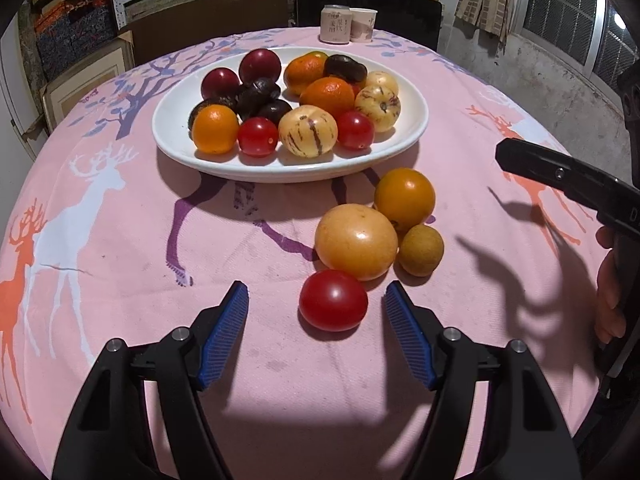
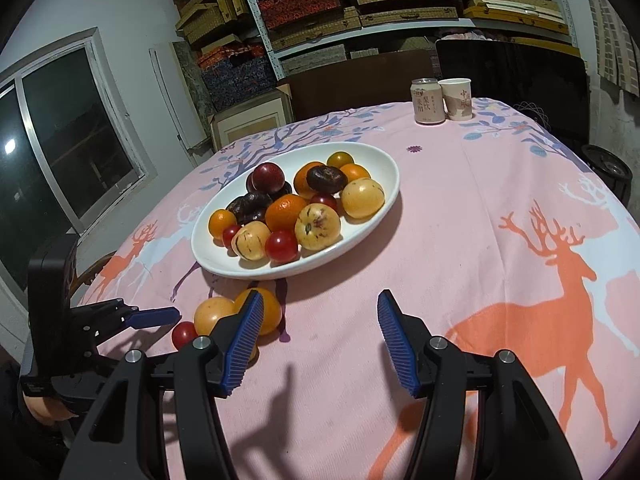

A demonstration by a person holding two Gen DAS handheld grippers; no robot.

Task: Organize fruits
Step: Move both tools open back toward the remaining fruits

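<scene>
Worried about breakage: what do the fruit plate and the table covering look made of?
The plate looks like glazed white ceramic, glossy with soft highlights, though melamine is possible. The table covering looks like matte woven cotton-type fabric: visible weave, printed deer.

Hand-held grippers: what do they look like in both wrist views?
Both match. The left hand-held gripper and the right hand-held gripper have black plastic arms with cut-out slots, silver pivot bolts and blue ribbed pads. Seen side-on from the right wrist, the left unit carries a boxy black body. No cables or sleeves are visible.
</scene>
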